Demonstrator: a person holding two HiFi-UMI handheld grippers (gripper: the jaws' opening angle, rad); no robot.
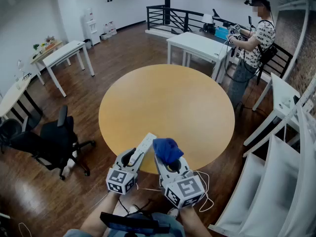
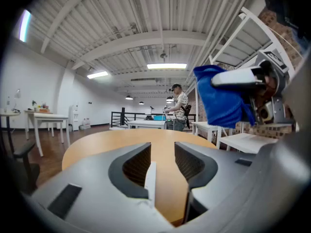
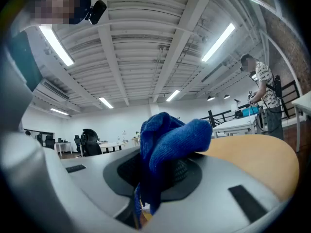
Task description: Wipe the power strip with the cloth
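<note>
Down at six o'clock, hard against the near rim of the round wooden table (image 1: 168, 107), both grippers sit side by side. Left gripper (image 1: 131, 157) first: its jaws stand partway apart, and the white power strip (image 1: 144, 145) runs out from between them toward one o'clock, its far end over the tabletop. In that gripper's own view the strip lies along the left pad (image 2: 137, 166), with a band of bare wood showing between it and the right pad, so it's between the jaws, not pinched from both sides. Whether it rests on the wood or hangs just above, I cannot tell.

At three o'clock of it, the right gripper (image 1: 170, 163) is clamped on the blue cloth (image 1: 167, 149). The fabric is bunched between the pads and billows up over the tips in a loose lump. The cloth's edge comes just beside the strip's far end; touching or not, I can't say.

Moving out: a black office chair (image 1: 54, 141) sits at nine o'clock on the dark floor, and white shelving (image 1: 276, 181) at four o'clock. Farther on, a white table (image 1: 197, 44) stands at twelve o'clock beyond the round one, and another white desk (image 1: 66, 53) at ten o'clock. At two o'clock, a person (image 1: 257, 38) in a patterned shirt stands near a black railing (image 1: 173, 16).
</note>
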